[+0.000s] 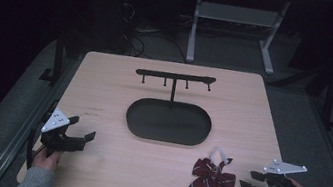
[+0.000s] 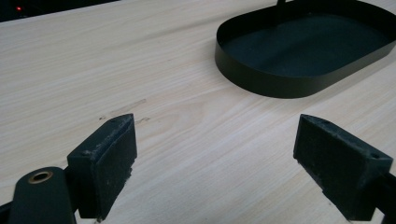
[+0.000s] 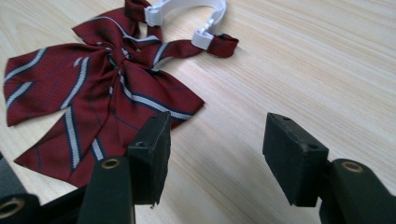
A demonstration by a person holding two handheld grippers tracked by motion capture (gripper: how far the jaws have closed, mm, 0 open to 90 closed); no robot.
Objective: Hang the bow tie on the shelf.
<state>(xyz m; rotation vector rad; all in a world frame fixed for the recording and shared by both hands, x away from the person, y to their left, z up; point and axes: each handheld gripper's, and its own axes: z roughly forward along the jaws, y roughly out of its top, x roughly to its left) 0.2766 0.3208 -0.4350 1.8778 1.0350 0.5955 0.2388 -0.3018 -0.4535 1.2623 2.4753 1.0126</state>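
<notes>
Bow tie (image 1: 213, 181) lies flat on tabletop (image 1: 104, 89) near front edge, just left of right tool (image 1: 256, 181), jaws apart & empty; left tool (image 1: 82, 128), also agape, sits well apart.

The bench (image 1: 104, 89) was pale matt wood grain, the tray (image 2: 261, 79) matt black metal, the bow tie (image 3: 93, 93) striped cloth

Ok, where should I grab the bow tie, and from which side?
Probably the white strap loop on the bow tie: it stands proud at the far end, while the cloth lies flat. Bring the open right gripper down over it.
</notes>
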